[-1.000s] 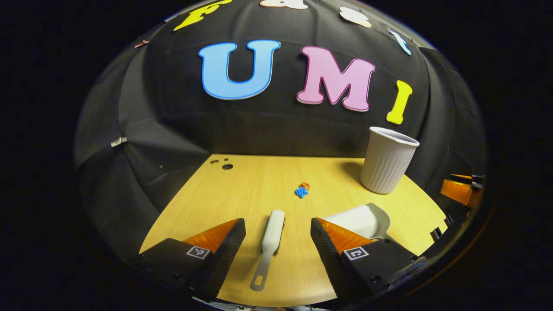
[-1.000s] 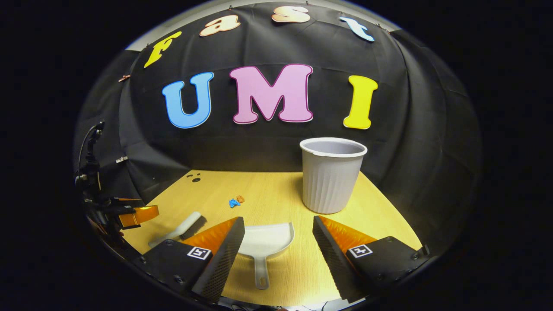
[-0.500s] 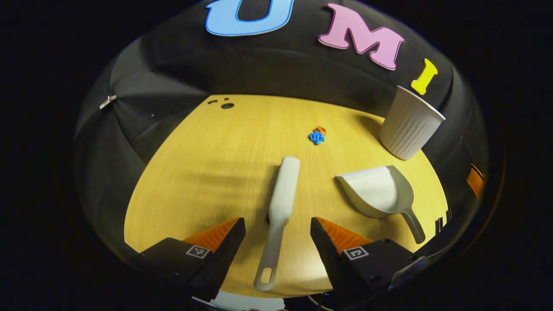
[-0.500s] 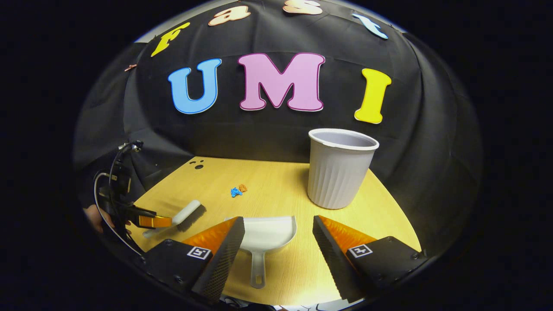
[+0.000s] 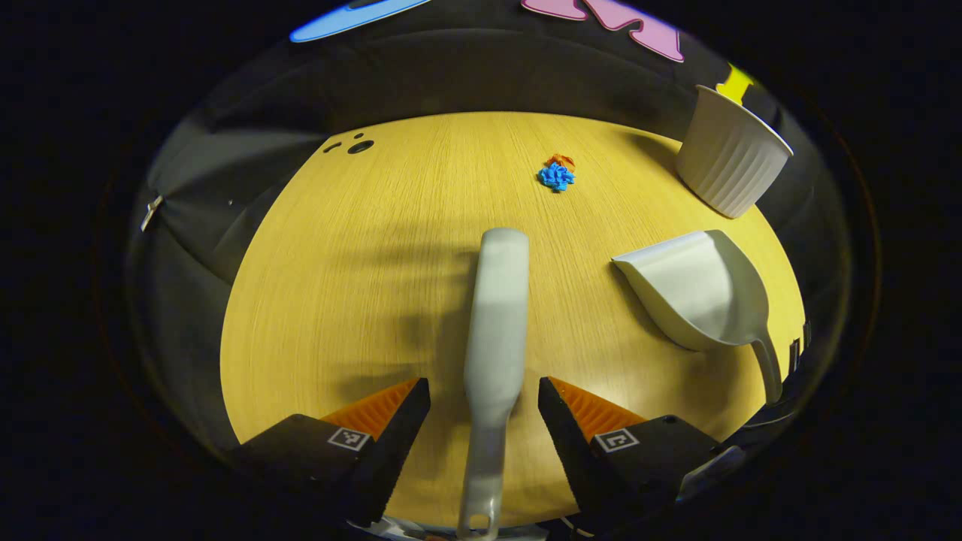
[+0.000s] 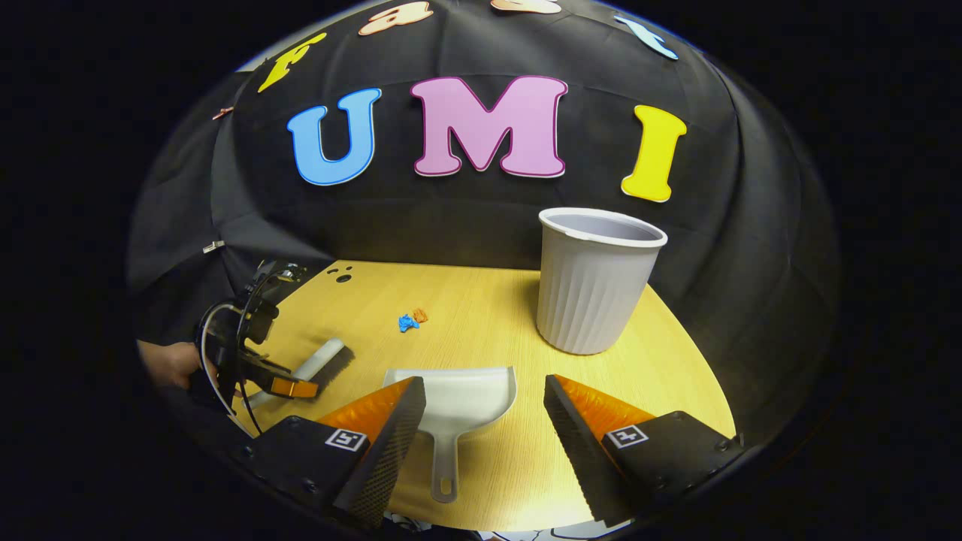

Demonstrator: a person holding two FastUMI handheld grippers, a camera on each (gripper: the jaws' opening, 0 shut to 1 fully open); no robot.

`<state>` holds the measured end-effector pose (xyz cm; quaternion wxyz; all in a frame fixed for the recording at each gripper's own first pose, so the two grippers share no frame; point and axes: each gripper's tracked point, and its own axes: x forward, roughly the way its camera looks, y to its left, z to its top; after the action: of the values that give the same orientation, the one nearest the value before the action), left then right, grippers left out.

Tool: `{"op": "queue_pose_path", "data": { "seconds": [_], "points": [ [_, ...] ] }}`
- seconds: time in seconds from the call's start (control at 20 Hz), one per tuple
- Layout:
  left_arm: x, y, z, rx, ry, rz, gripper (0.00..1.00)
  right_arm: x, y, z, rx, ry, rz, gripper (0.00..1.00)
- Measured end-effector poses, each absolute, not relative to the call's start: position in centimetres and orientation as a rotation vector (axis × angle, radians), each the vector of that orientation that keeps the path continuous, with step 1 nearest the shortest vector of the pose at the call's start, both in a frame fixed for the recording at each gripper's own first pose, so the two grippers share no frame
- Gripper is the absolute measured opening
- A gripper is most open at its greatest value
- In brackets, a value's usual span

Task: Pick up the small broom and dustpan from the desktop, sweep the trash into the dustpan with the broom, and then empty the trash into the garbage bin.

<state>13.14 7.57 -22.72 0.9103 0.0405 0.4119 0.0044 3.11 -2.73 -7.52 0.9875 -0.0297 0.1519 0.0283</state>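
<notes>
Left gripper view steep, close over desktop point(image 5: 338, 285); right gripper view lower, facing wall; both share desktop

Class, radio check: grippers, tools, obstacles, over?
Left gripper open astride white plastic broom. Right gripper open over white plastic dustpan. Blue and orange scraps unswept; nothing blocking.

The left gripper point(image 5: 484, 406) is wide open over the wooden desktop point(image 5: 361, 285). The small broom point(image 5: 492, 338) lies between its fingers, not touched. The dustpan point(image 5: 695, 289) lies to the side, near the garbage bin point(image 5: 729, 161). Blue and orange trash point(image 5: 557, 174) sits farther back.
</notes>
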Motion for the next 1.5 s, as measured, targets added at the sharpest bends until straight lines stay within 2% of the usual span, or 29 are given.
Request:
{"op": "queue_pose_path", "data": {
  "seconds": [0.15,0.35,0.4,0.45,0.6,0.65,0.7,0.75,1.0,1.25,1.5],
  "points": [
    [13.7,7.2,-24.1,0.074,0.902,-0.005,0.91,2.6,-3.1,-8.3,-0.04,0.331,0.038,0.99],
    [14.1,7.2,-25.3,0.069,0.928,-0.007,0.83,2.1,-3.3,-9.3,-0.031,0.352,0.019,0.99],
    [14.3,7.1,-25.2,0.078,0.92,-0.013,0.73,1.9,-3.4,-9.5,-0.03,0.357,0.011,0.99],
    [14.0,7.1,-25.4,0.079,0.928,-0.017,0.76,1.5,-3.4,-9.7,-0.027,0.359,0.006,0.99],
    [13.8,6.9,-25.4,0.066,0.916,-0.004,0.54,0.5,-3.3,-10.4,-0.017,0.377,-0.017,0.99],
    [13.8,6.9,-25.6,0.06,0.915,0.005,0.53,0.2,-3.4,-10.8,-0.024,0.383,-0.029,0.99],
    [13.8,6.8,-25.4,0.054,0.902,0.01,0.46,-0.2,-3.4,-11.2,-0.027,0.391,-0.036,0.99],
    [13.7,6.8,-25.5,0.053,0.892,0.012,0.46,-0.7,-3.1,-11.4,-0.025,0.397,-0.039,0.99],
    [13.4,6.7,-25.3,0.073,0.81,-0.046,0.31,-2.3,-1.9,-12.4,-0.04,0.421,-0.053,0.99],
    [12.9,8.0,-24.7,0.043,0.764,-0.06,0.25,-3.5,-0.4,-13.6,-0.004,0.456,-0.069,0.99],
    [10.8,8.2,-21.9,0.05,0.686,-0.097,0.25,-3.2,0.3,-15.0,-0.016,0.504,-0.067,0.99]
  ]
}}
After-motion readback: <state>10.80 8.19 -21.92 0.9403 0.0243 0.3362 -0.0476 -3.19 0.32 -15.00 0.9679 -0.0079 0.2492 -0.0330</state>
